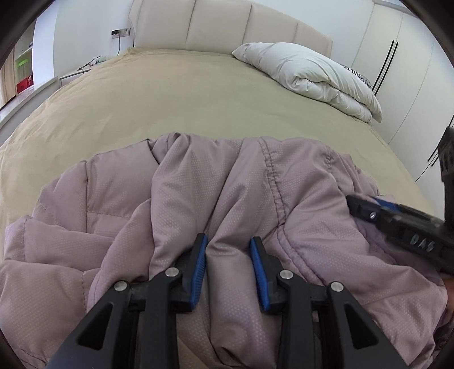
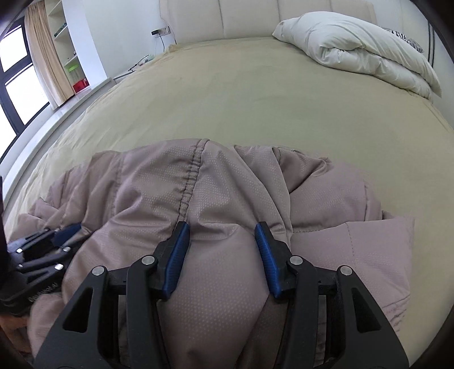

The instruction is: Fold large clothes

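A mauve padded jacket [image 1: 198, 198] lies bunched at the near edge of the bed and also fills the lower right wrist view [image 2: 227, 193]. My left gripper [image 1: 228, 241] has its jaws partly closed around a thick fold of the jacket. My right gripper [image 2: 222, 227] grips another puffy fold between its blue pads in the same way. The right gripper shows at the right edge of the left wrist view [image 1: 397, 221]. The left gripper shows at the left edge of the right wrist view [image 2: 42, 244].
The bed [image 1: 184, 99] has a tan cover. A folded white duvet [image 1: 312, 76] lies at the far right by the padded headboard [image 1: 227, 25]. White wardrobe doors [image 1: 411, 71] stand to the right. Shelves and a window [image 2: 17, 79] are on the left.
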Demonstrator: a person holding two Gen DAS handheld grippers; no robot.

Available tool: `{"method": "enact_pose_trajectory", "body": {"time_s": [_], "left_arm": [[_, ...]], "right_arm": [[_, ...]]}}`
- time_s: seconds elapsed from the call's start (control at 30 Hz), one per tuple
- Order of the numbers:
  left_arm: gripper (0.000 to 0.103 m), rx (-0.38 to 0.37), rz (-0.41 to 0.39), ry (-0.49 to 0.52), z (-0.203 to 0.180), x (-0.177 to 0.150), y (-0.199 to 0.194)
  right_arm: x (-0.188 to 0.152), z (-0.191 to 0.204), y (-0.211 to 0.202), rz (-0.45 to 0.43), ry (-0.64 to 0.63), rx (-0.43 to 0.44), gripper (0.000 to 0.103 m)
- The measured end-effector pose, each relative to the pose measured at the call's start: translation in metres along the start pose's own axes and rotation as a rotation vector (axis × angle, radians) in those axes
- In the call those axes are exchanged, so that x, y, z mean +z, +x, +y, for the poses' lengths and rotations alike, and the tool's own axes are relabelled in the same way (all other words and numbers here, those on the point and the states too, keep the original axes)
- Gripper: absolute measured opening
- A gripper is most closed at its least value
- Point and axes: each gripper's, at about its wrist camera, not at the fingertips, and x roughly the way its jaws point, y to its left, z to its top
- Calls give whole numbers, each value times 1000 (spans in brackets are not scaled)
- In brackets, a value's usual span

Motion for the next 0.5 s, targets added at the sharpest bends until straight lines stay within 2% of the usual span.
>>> {"method": "enact_pose_trajectory", "body": {"time_s": [0.07,0.13,0.17,0.23,0.3,0.33,0.4,0.5], "left_arm": [[34,-8,-9,-8,1,-1,0],[34,-9,-20,-17,2,-3,-2],[34,-11,-25,-18,3,-4,-3],[34,-19,-30,-23,6,-6,-4],[34,-24,-33,-27,8,-7,-4],[34,-28,-34,-28,9,-8,-4],[34,-30,-36,-28,10,-10,-4],[34,-27,-38,-25,11,-11,-2]], "right_arm": [[20,3,-29,-91,41,57,47],[40,12,-48,-183,13,49,47],[49,19,-47,-183,-19,42,47],[62,32,-22,-101,-82,23,47],[65,33,18,30,-73,0,36],[59,29,41,95,-54,-10,35],[52,22,63,104,-26,-2,34],[53,24,73,103,-33,-15,34]]}}
